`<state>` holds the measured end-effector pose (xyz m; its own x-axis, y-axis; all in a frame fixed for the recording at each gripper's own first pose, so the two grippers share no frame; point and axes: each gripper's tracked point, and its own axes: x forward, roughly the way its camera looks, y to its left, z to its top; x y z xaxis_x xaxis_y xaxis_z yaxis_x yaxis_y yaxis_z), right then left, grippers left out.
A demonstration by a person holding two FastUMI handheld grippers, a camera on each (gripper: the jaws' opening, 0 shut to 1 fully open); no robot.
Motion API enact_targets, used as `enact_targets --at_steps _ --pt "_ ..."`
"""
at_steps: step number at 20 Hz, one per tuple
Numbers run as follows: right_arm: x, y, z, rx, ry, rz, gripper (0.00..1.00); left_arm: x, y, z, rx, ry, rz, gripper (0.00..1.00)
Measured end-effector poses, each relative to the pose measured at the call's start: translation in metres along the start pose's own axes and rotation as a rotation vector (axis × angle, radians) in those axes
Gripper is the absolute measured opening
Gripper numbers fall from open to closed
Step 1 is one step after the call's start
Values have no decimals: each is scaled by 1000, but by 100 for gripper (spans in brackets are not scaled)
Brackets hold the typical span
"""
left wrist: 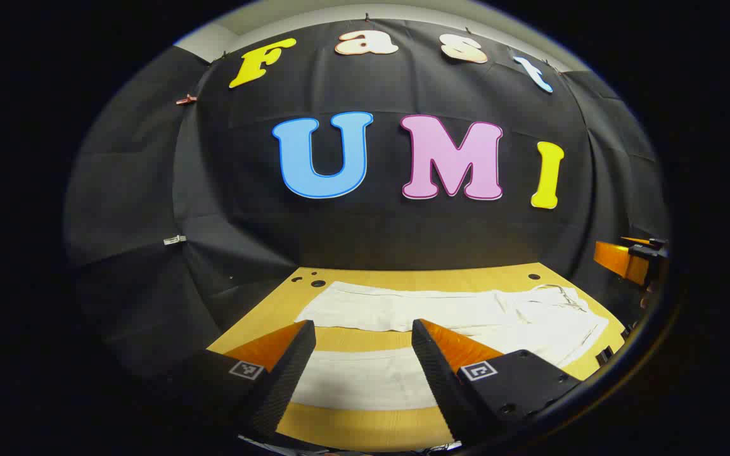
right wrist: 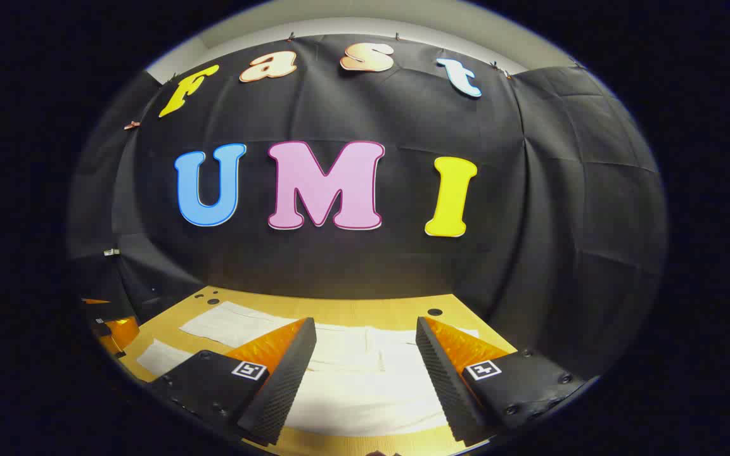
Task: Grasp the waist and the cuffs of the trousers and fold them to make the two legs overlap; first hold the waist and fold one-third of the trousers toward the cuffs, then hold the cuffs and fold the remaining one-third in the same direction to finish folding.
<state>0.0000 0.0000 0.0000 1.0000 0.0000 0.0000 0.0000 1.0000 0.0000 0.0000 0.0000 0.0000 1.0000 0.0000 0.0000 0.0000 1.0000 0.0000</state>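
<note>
Left gripper (left wrist: pixel 363 329) up front, jaws spread wide, nothing between them, hovering over the near leg. White trousers (left wrist: pixel 441 310) flat on the wooden table (left wrist: pixel 339 430), legs apart, waist off right. Right gripper (right wrist: pixel 365 326) also gaping above the waist (right wrist: pixel 365 373).

trousers (left wrist: pixel 441 310) flat on table (left wrist: pixel 263 316)

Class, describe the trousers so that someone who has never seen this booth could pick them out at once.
Find the wooden table in front of the black cloth wall. The trousers lie flat across it, legs spread apart. They are the white fabric on the yellow-brown top, beyond the open left gripper.
</note>
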Motion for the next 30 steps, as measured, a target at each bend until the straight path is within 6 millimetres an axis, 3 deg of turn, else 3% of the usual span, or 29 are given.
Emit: enact_targets --at_steps 7,9,20,30 --pt "12 -13 -3 8 6 -17 97 18 -16 4 28 -6 -35 96" --pt "17 -14 -12 24 30 -19 97 23 -15 8 43 -24 -17 96" --pt "43 -9 -5 10 12 55 98 37 -7 12 34 -18 54 95" --pt "69 -39 -28 -64 41 146 98 48 -21 0 17 9 131 95"
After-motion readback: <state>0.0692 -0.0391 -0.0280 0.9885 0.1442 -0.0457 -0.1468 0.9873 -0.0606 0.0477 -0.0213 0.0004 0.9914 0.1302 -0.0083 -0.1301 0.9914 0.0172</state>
